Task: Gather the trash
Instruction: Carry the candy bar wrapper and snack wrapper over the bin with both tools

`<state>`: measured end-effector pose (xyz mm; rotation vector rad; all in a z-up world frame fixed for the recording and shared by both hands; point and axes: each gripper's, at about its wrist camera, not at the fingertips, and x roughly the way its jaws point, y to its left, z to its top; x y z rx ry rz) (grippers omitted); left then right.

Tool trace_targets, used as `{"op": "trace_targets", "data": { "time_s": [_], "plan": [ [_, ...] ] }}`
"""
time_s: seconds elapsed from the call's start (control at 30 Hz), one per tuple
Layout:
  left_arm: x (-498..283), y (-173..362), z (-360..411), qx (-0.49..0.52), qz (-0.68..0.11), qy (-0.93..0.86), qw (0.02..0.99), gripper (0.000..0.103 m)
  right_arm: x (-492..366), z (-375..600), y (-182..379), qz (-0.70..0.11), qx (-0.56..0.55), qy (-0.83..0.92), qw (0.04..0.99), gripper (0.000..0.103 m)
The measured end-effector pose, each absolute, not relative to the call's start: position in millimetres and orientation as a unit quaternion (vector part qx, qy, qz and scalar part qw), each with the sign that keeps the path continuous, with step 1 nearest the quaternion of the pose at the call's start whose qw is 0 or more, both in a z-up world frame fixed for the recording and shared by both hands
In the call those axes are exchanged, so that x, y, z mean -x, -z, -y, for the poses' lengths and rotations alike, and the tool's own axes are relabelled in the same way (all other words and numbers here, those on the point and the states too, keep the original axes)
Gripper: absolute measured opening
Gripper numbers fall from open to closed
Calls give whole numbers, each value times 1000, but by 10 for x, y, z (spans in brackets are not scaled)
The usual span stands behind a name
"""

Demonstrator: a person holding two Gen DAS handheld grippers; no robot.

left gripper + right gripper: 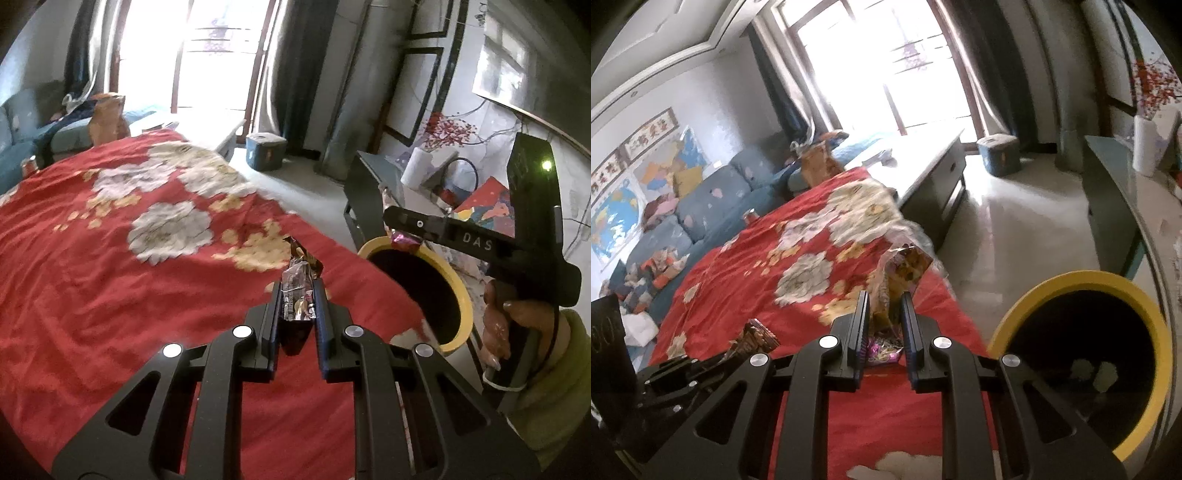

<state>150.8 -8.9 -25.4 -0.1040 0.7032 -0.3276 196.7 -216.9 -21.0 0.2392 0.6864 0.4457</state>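
Blown-out window backlight, soft blur, fisheye-warped edges.

This is a lived-in home, a sitting room by the look of it. A blue patterned sofa runs along the wall, heaped with clothes, under world maps and framed calligraphy. A red floral cloth covers the big surface in the middle. Bright glass doors with dark curtains open at the far end, and a low coffee table and a blue storage stool stand near them.
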Motion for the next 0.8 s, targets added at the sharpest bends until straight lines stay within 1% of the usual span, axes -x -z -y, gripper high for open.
{"op": "trace_targets", "data": {
  "time_s": [0.43,0.8],
  "plan": [
    [-1669,93,547,41,-328,191,924,11,-1928,2759,159,-313,-132,-171,925,17],
    [-1770,61,988,37,-326,218,919,11,-1889,3175,151,-301,-149,-141,931,16]
  ]
}}
